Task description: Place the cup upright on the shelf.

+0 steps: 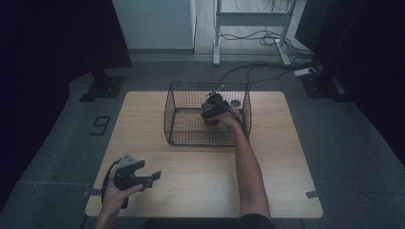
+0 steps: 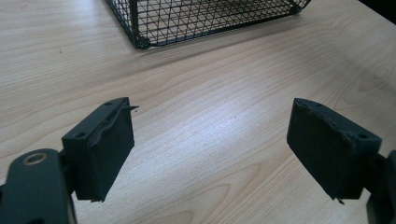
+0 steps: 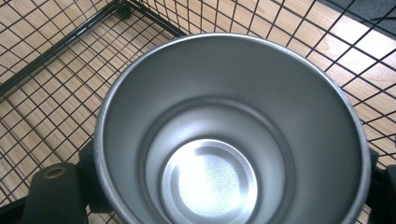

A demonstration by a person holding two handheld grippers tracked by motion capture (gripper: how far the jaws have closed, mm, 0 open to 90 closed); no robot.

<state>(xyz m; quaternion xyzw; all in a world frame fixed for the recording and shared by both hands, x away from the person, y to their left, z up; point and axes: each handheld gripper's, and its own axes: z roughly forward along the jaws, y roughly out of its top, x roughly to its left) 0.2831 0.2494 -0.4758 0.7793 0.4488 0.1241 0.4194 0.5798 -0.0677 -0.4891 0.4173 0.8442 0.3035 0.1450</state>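
Inside the wire basket (image 1: pixel 181 102), the right tool (image 1: pixel 214 114) clamps a steel cup (image 3: pixel 224 140).
Between its jaws the cup sits upright, mouth facing the camera, bare metal with no readable lettering, basket mesh below and behind. Near the worktop (image 1: pixel 143 124) edge, the left tool (image 2: pixel 210 149) hovers released, jaws wide, basket corner ahead.

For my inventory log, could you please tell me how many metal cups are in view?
1: a silver metal cup between the right gripper's jaws, inside the black wire basket. Others may be hidden.
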